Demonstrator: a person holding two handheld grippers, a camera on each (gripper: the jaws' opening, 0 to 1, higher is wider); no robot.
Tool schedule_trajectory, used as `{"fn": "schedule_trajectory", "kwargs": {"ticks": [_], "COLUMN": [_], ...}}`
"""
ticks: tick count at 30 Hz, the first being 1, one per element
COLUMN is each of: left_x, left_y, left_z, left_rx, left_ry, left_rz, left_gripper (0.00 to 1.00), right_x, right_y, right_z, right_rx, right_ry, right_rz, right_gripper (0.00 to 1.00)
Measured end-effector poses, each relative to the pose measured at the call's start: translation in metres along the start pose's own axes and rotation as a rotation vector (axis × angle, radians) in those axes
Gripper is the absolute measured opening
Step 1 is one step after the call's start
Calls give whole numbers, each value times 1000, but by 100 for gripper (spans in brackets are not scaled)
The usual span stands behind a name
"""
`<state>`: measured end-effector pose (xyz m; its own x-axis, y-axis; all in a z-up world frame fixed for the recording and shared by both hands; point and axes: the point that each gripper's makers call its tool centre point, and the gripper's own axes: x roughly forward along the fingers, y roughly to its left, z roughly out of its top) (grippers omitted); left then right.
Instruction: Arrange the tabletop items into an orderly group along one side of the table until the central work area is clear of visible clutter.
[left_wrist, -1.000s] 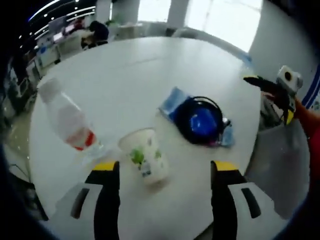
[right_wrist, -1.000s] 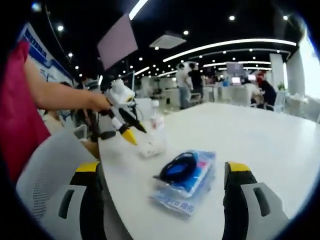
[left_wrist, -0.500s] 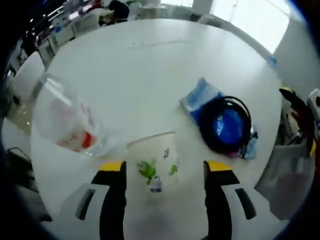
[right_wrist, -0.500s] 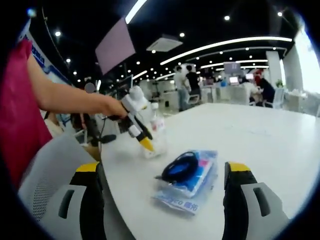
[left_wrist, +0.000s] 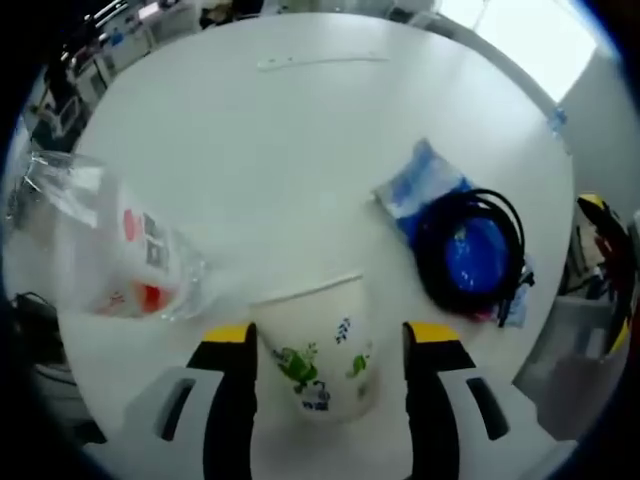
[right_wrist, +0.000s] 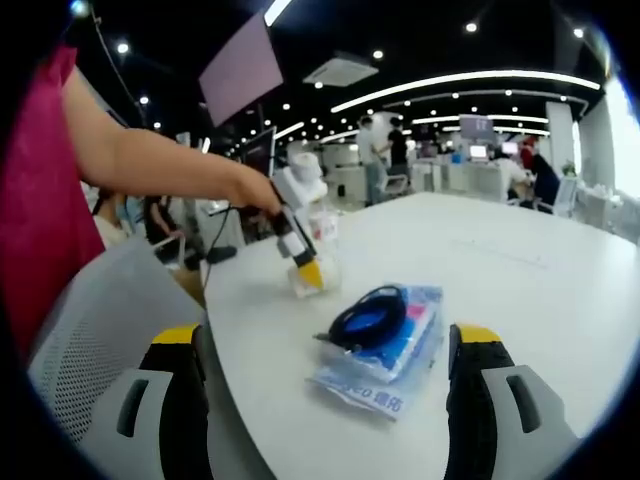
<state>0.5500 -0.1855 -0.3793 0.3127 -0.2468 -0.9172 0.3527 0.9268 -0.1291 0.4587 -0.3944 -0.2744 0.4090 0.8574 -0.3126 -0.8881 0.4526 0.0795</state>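
A white paper cup (left_wrist: 315, 350) with green print stands on the round white table (left_wrist: 280, 130), between the jaws of my open left gripper (left_wrist: 330, 336); whether they touch it is unclear. To its left lies a clear plastic bottle (left_wrist: 110, 260) with a red label. To its right is a blue packet (left_wrist: 425, 190) with a black cable coil (left_wrist: 465, 245) on it. In the right gripper view, my open right gripper (right_wrist: 327, 336) holds nothing and faces the packet (right_wrist: 395, 355) and coil (right_wrist: 365, 315). Beyond them a hand holds the left gripper (right_wrist: 308, 272) down over the cup (right_wrist: 300, 282).
A grey mesh chair (right_wrist: 90, 330) stands at the table's near edge on the left. The right gripper (left_wrist: 603, 228) shows past the table's right rim. Behind the table are office desks and people (right_wrist: 385, 155). The table's far half (right_wrist: 520, 250) is bare.
My left gripper has come down and closer to the cup, which now stands between its jaws. The right gripper has stayed about where it was, still open.
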Motion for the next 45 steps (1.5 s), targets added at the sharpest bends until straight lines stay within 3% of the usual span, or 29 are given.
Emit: {"fn": "schedule_trajectory", "kwargs": {"ticks": [14,28,37,45], "left_x": [7,7,-8,-27], "left_y": [10,10,4,-10], "left_z": [-2,-3,11,28], "left_rx": [-18,-21,-25,-33], "left_ry": [57,73,-18,-162], "left_rz": [9,2,-11,-33], "left_gripper": [46,42,41,40], "right_x": [0,3,7,5], "right_y": [-4,-5,-3,-1], "right_z": [2,2,7,9], "right_rx": [12,8,0,-15], "right_ry": [-7,12,14,25], "right_rz": [6,16,26,27], "right_gripper": [100,100,100,100]}}
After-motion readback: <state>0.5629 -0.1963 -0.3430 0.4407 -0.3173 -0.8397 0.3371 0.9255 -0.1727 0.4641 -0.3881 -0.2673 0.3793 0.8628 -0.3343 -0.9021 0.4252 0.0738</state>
